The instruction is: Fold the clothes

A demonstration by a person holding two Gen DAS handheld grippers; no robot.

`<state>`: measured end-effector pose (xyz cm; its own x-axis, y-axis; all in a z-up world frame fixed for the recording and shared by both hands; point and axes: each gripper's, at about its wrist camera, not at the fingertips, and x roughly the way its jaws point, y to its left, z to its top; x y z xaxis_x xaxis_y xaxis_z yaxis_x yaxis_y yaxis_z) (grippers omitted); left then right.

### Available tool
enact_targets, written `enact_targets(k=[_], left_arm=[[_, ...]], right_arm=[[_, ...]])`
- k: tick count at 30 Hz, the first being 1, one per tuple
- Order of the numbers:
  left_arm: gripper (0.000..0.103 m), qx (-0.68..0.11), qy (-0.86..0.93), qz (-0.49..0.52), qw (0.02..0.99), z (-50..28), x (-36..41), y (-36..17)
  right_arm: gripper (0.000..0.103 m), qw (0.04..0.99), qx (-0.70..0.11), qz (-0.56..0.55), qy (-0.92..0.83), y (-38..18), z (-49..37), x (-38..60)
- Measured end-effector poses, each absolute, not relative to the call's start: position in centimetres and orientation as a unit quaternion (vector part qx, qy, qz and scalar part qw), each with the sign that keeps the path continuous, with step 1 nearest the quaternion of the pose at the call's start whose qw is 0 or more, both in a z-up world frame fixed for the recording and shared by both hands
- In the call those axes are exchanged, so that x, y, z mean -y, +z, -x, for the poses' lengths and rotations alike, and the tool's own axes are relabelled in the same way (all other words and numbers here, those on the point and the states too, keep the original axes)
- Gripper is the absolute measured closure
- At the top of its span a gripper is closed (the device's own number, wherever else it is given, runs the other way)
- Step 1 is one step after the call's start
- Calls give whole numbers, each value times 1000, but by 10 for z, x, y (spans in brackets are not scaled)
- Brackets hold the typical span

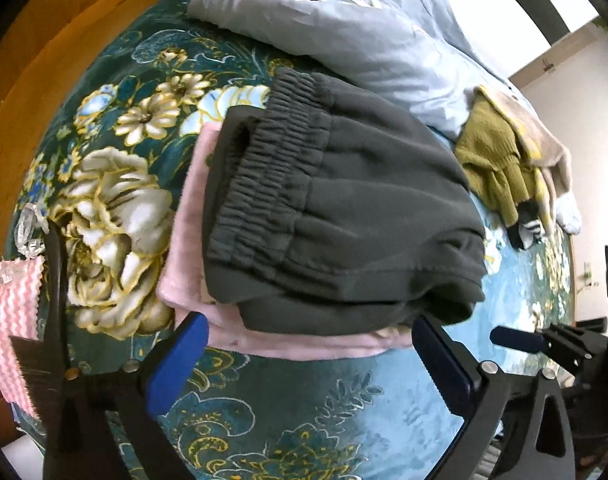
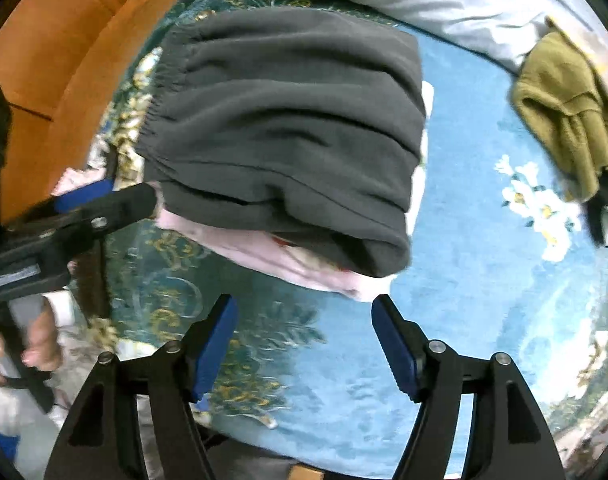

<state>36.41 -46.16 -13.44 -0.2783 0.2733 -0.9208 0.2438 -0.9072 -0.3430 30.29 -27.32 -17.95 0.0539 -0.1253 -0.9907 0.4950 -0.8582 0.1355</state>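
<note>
Folded stack ahead of both my grippers. My left gripper (image 1: pixel 308 344) stands with its blue pads wide apart and nothing between them, its tips at the near edge of the pile; my right gripper (image 2: pixel 304 320) is likewise spread and empty, just short of the pile's near corner.

The dark grey trousers (image 1: pixel 344 208) lie folded into a compact block directly ahead of me, elastic waistband toward my left, the rolled fold facing my fingers. They rest on a folded pink garment (image 1: pixel 191 216), which juts out beyond them on my left and along the near side; stacking so keeps finished pieces together, I judge.

Farther ahead and to my right, an olive knit sweater (image 1: pixel 492 156) lies crumpled with other loose clothes, well apart from the stack, and looks unfolded.

Open room: bare floral bedspread (image 1: pixel 304 420) lies under both grippers and between stack and sweater. Beyond the stack a pale blue quilt (image 1: pixel 344 32) bounds the far side; the wooden bed frame (image 1: pixel 43 60) closes my left.
</note>
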Motion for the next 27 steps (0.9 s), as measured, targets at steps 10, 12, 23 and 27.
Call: enact_targets(k=[10, 12, 23, 27], left_arm=[[0, 218, 776, 592, 9, -372, 457, -130], [0, 217, 778, 590, 9, -374, 456, -129], [0, 183, 801, 570, -19, -386, 454, -126], [0, 155, 812, 561, -36, -389, 453, -126]], right_arm=[[32, 206, -160, -652, -711, -168, -301, 269], [32, 209, -168, -649, -712, -166, -303, 272], [32, 232, -193, -635, -711, -160, -316, 284], [32, 234, -198, -632, -711, -161, -318, 288]])
